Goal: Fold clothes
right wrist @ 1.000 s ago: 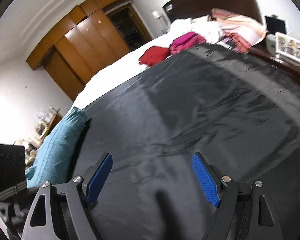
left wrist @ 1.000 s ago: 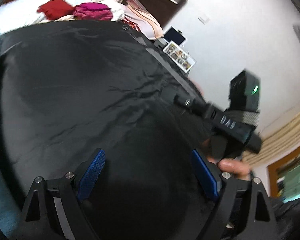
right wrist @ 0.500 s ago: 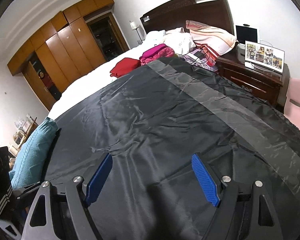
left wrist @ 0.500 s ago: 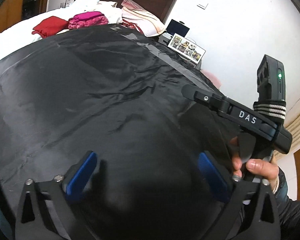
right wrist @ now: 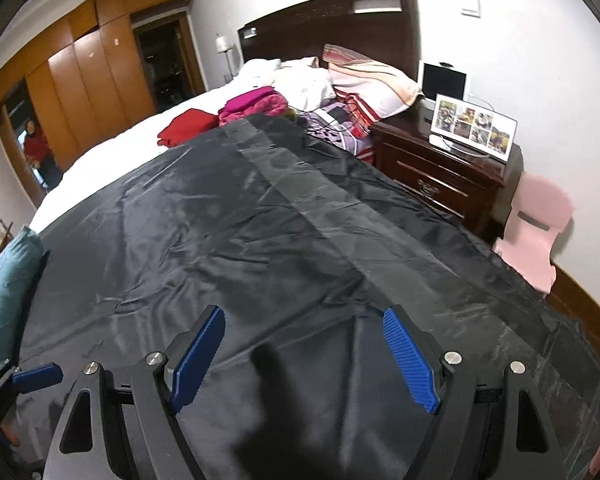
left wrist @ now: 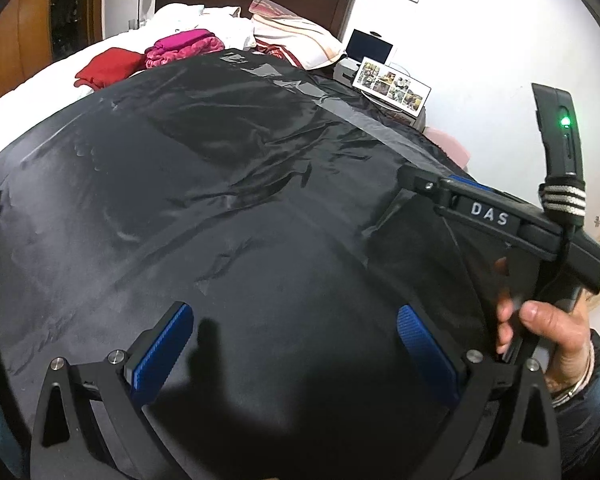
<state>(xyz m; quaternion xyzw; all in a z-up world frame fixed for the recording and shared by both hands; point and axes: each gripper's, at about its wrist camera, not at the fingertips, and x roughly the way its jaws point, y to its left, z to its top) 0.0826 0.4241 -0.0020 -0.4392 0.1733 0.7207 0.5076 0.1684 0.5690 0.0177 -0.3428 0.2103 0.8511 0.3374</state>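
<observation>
Mostly black cloth (right wrist: 284,240), bed (right wrist: 112,152) underneath hidden

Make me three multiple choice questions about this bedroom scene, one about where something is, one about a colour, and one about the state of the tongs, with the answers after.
1. Where does the framed photo collage stand?
A. On the dark wooden nightstand beside the bed
B. On the black sheet
C. On the pink chair

2. What colour is the folded garment lying left of the magenta pile?
A. Green
B. Red
C. Yellow

3. How do the right tongs stand?
A. Shut on the sheet
C. Shut on a pillow
B. Open, nothing between the pads

Answers:
1 A: the collage leans on the nightstand top, in front of a small screen.
2 B: it shows plain red on the white bedding.
3 B: the blue pads stand apart above the black sheet, gripping nothing.
</observation>
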